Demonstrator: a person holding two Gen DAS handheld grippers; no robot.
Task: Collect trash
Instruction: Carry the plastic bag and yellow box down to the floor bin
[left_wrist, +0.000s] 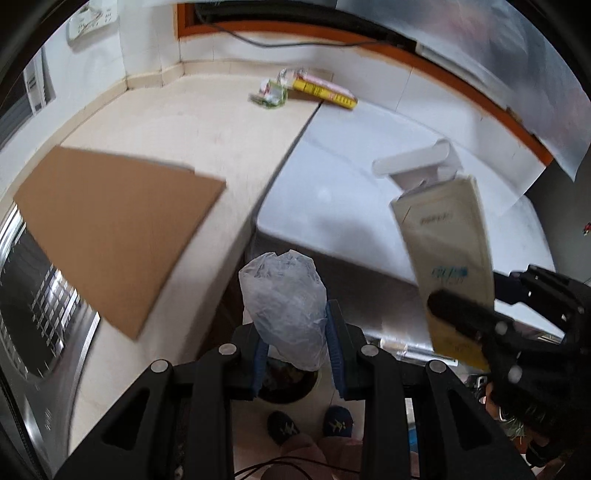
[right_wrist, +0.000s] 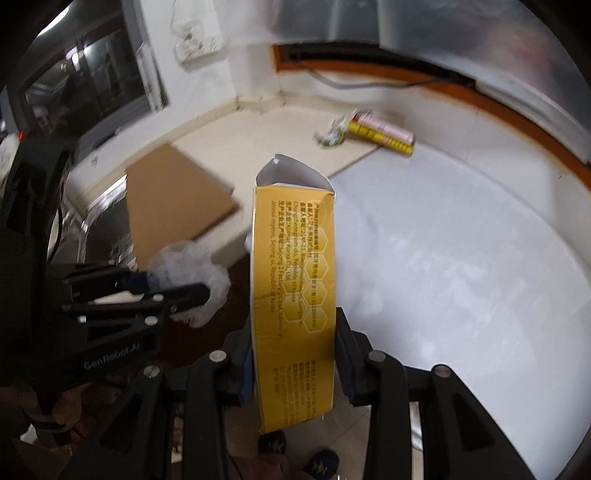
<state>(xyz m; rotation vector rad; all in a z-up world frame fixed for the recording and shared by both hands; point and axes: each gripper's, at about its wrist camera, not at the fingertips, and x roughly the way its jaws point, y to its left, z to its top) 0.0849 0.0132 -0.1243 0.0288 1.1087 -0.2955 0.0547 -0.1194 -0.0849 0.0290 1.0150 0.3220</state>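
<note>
Right wrist view: the right gripper (right_wrist: 293, 354) pinches one yellow carton (right_wrist: 293, 288) between its blue-padded fingers, gripping the lower part of the carton; the long axis of the carton runs away from the camera, with the opened end flap pointing forward and up, toward the counter. Left wrist view: the left gripper (left_wrist: 295, 345) is closed on one crumpled clear plastic bag (left_wrist: 286, 310), which stands up between the fingers and bulges above them. Directly below the bag is a dark round container (left_wrist: 288, 384) on the floor, probably a bin, though blur and the bag hide most of it. Both grippers are held off the front edge of the work surface, the carton to the right of the bag. One flat sheet of brown cardboard (left_wrist: 118, 236) lies on the beige countertop (left_wrist: 207, 125), overhanging a metal sink (left_wrist: 40, 310) at the left. To the right, a white appliance top (left_wrist: 343, 184) adjoins the counter. At the far end, one yellow-and-pink box (left_wrist: 325, 90) lies beside one crumpled green-and-white wrapper (left_wrist: 271, 94), near a white tiled wall (left_wrist: 147, 40).
</note>
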